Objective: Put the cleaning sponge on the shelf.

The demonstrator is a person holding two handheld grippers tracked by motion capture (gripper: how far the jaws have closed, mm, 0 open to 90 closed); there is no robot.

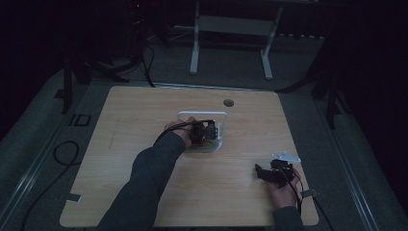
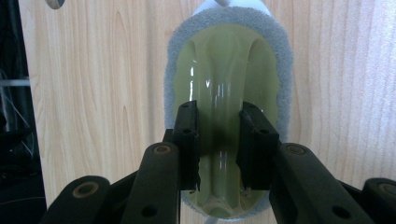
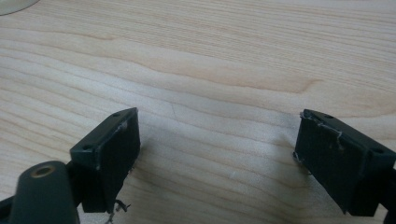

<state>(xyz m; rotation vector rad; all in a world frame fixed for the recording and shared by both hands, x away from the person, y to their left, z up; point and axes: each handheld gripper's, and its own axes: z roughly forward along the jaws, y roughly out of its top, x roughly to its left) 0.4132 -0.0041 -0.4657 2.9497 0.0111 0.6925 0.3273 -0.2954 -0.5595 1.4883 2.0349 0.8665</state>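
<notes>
An oval scrubber (image 2: 224,60) with a glossy olive-green grip and a grey foam rim lies on the wooden table. My left gripper (image 2: 218,116) points down at it, its two black jaws closed against the sides of the raised green ridge. From above, the left gripper (image 1: 204,131) sits over the scrubber (image 1: 208,145) at the near edge of a white frame (image 1: 202,114) in the table's middle. My right gripper (image 1: 267,174) rests near the table's front right. Its jaws (image 3: 217,158) stand wide apart over bare wood, with nothing between them.
The room is dark around the light wooden table (image 1: 144,192). A round hole (image 1: 228,102) sits near the table's far edge. Cables trail from both grippers, and a white stand (image 1: 231,29) is on the floor beyond the table.
</notes>
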